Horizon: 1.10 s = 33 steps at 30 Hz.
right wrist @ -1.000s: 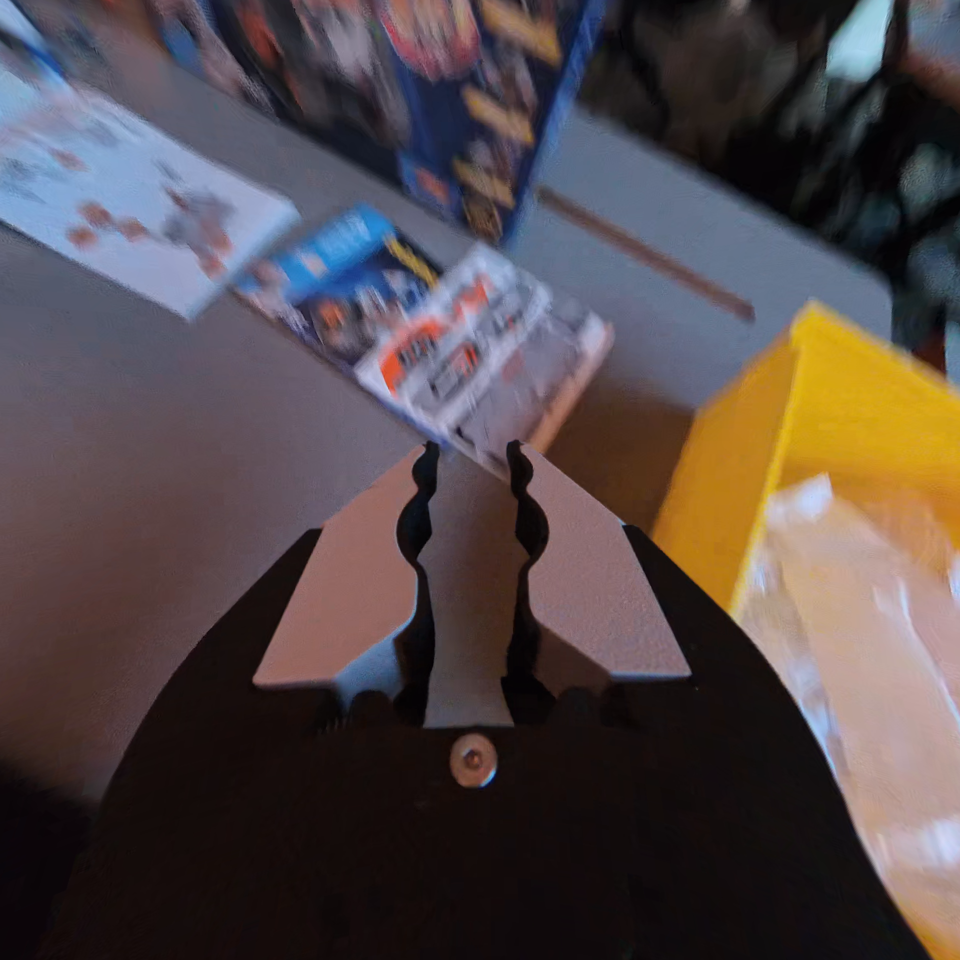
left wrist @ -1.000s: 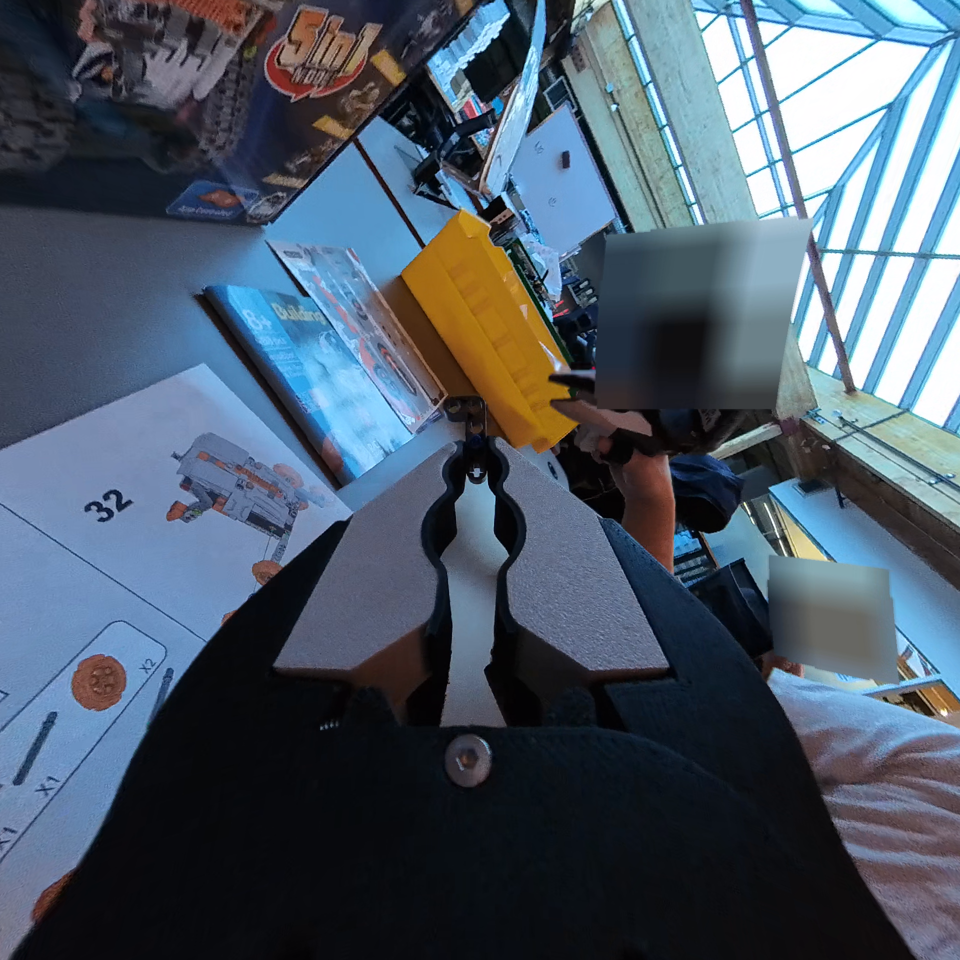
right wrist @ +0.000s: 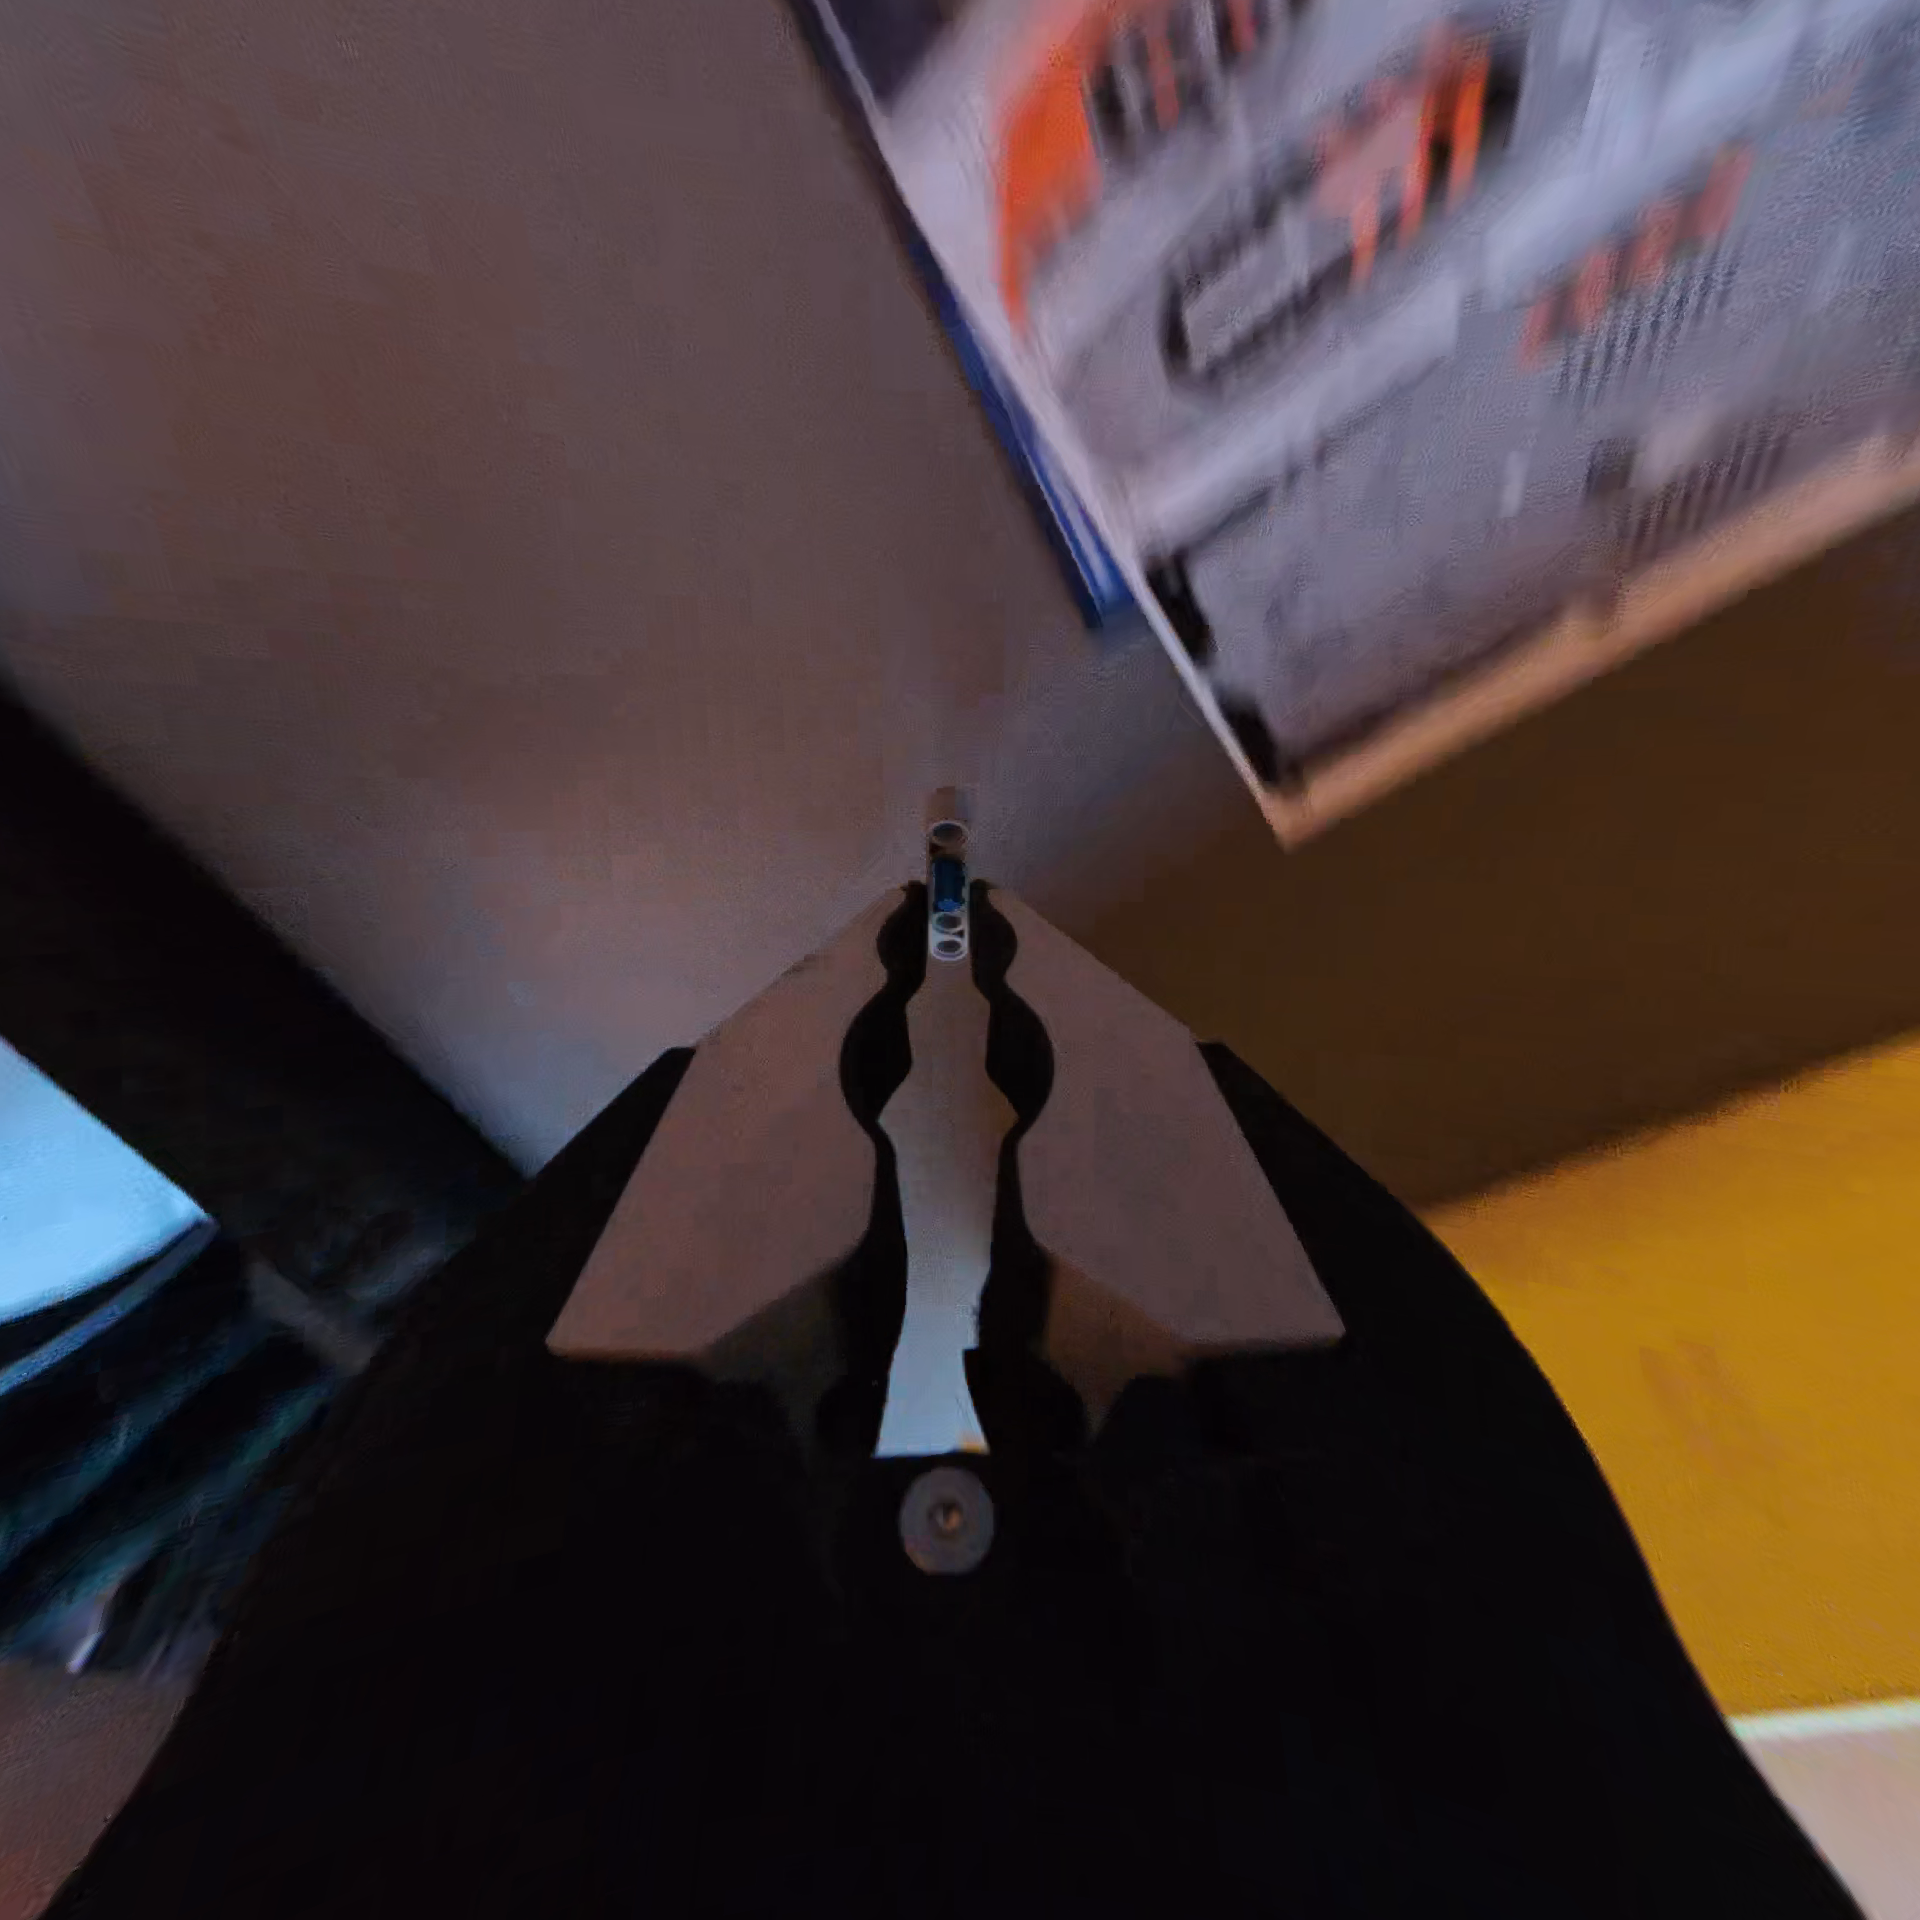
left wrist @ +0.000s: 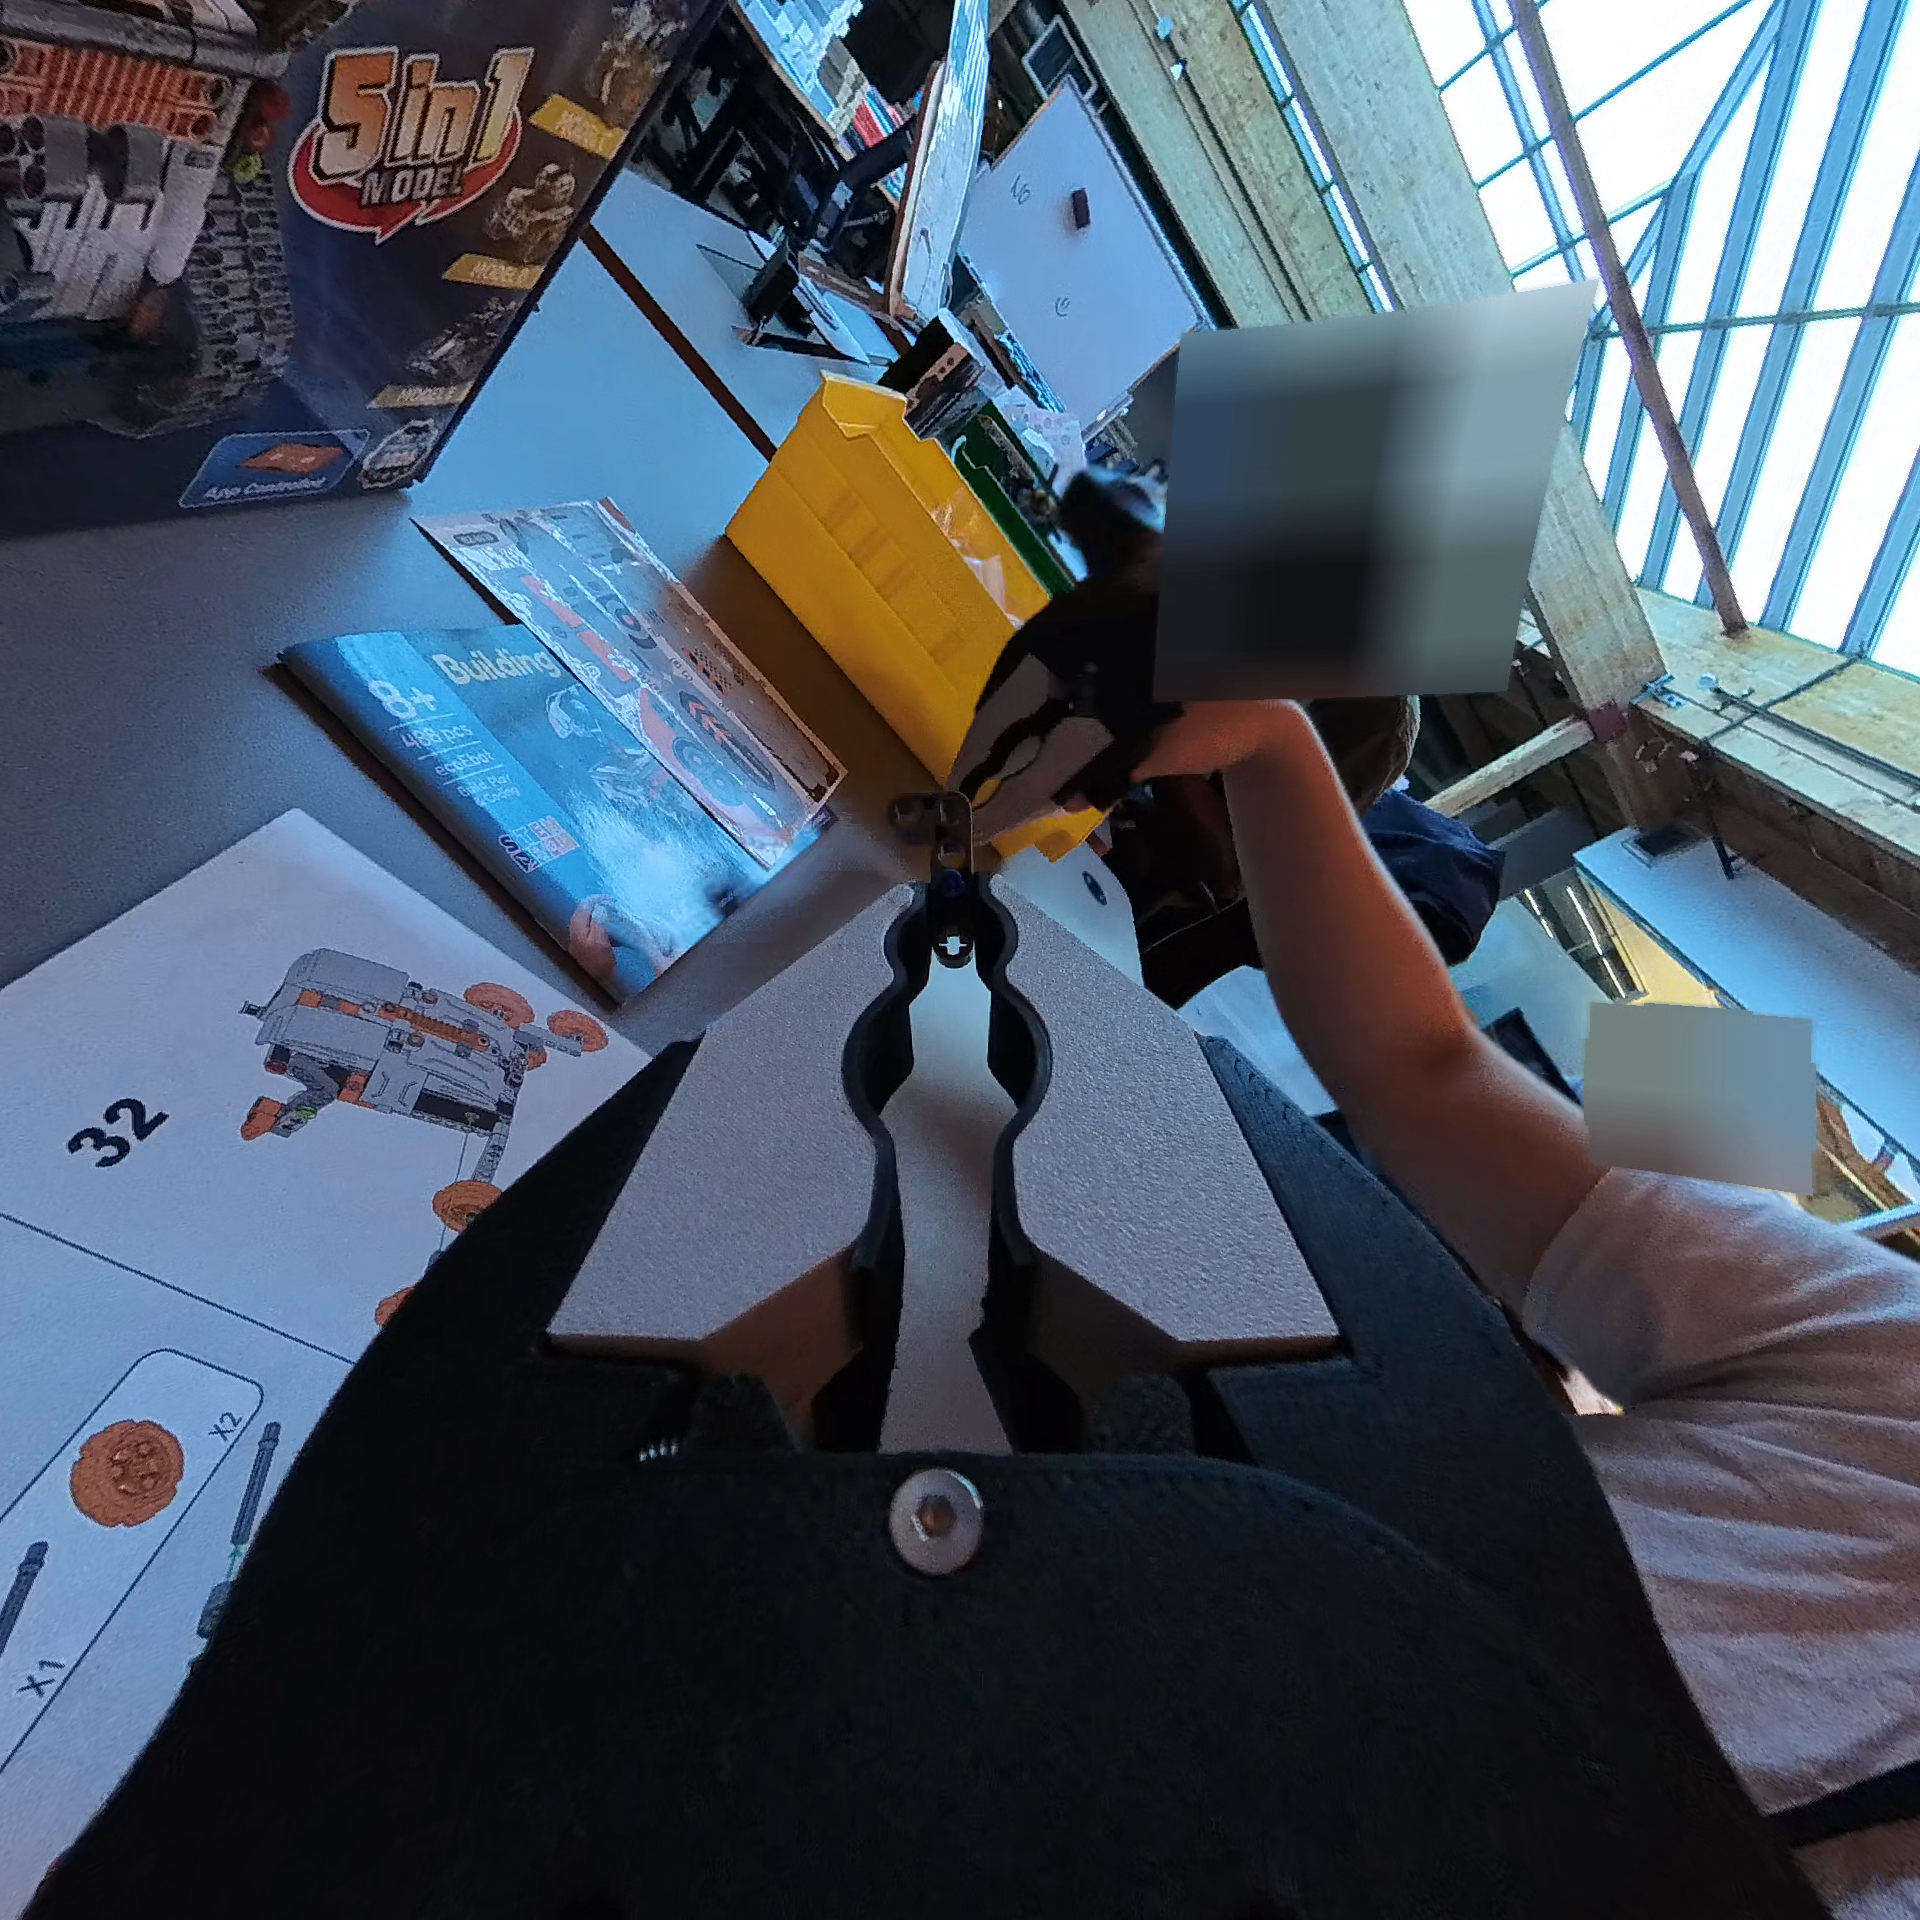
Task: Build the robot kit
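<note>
Grippers both clamped on small parts. Left hand-held gripper (left wrist: 950, 914), fingers narrow, pinches a dark grey holed beam piece (left wrist: 940, 826) with a blue pin at its tips; piece sticks out at 12 o'clock. Right hand-held gripper (right wrist: 948, 914) nips a light grey holed beam (right wrist: 947, 914) with a blue pin, tips nearly together, above the grey surface (right wrist: 468, 468). In the left wrist view the right one sits at 1 o'clock, just beside the dark piece; contact unclear. Yellow bin (left wrist: 883, 561) behind it. Blue booklet (left wrist: 540, 769) at 10 o'clock, open instruction page (left wrist: 208, 1091) at 8 o'clock, toy box (left wrist: 312, 208) at 11 o'clock. Right view blurred.
</note>
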Motion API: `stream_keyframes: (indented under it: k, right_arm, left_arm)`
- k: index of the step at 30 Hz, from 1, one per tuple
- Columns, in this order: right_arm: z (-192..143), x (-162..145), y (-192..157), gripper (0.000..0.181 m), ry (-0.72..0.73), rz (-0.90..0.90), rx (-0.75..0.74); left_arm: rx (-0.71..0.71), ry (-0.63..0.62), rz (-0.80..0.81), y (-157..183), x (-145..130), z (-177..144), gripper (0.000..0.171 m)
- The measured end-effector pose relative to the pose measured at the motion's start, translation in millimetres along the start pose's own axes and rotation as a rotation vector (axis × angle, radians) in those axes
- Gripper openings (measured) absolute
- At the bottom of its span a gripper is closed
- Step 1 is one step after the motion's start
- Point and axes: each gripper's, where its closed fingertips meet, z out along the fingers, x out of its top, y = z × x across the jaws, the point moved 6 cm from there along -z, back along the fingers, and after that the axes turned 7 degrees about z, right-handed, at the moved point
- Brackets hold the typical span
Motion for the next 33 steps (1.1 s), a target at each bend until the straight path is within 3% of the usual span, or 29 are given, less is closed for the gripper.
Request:
stream_keyframes:
  k: [3, 5, 7, 10, 14, 16, 19, 24, 27, 29, 31, 32, 33]
  right_arm:
    - [-27, 31, -34, 0.006, 0.421, -0.036, 0.122]
    - [-33, 37, -56, 0.005, 0.496, -0.005, 0.237]
    - [-21, 33, -61, 0.006, 0.380, 0.043, 0.166]
    - [7, 31, -64, 0.006, 0.165, 0.058, -0.100]
    - [37, 36, -75, 0.006, 0.019, 0.056, -0.348]
    - [48, 38, -79, 0.006, -0.003, 0.055, -0.446]
    - [54, 42, -91, 0.009, 0.112, 0.017, -0.559]
    - [52, 12, -110, 0.023, 0.393, 0.013, -0.471]
    - [45, -2, -97, 0.026, 0.530, 0.045, -0.406]
    - [46, 0, -89, 0.038, 0.578, 0.243, -0.169]
    - [47, 14, -96, 0.033, 0.649, 0.355, 0.028]
    - [51, 17, -97, 0.028, 0.659, 0.362, -0.011]
    - [56, 17, -93, 0.031, 0.635, 0.340, -0.143]
  left_arm:
    - [-0.013, 0.015, 0.019, 4, 3, -2, 0.004]
    - [-0.011, 0.015, 0.036, 6, 5, -3, 0.004]
    - [-0.026, 0.014, 0.065, 11, 6, -4, 0.004]
    - [-0.035, 0.051, 0.090, 15, 11, -9, 0.004]
    - [-0.041, 0.068, 0.073, 14, 13, -12, 0.004]
    - [-0.036, 0.071, 0.062, 12, 12, -14, 0.004]
    - [-0.045, 0.086, 0.047, 11, 13, -17, 0.004]
    - [-0.064, 0.093, 0.028, 10, 14, -20, 0.004]
    - [-0.090, 0.098, 0.011, 10, 14, -19, 0.004]
    - [-0.094, 0.098, 0.005, 10, 14, -19, 0.004]
    - [-0.100, 0.097, -0.001, 10, 13, -20, 0.004]
    - [-0.100, 0.099, -0.003, 11, 13, -20, 0.004]
    - [-0.100, 0.104, -0.004, 11, 13, -21, 0.004]
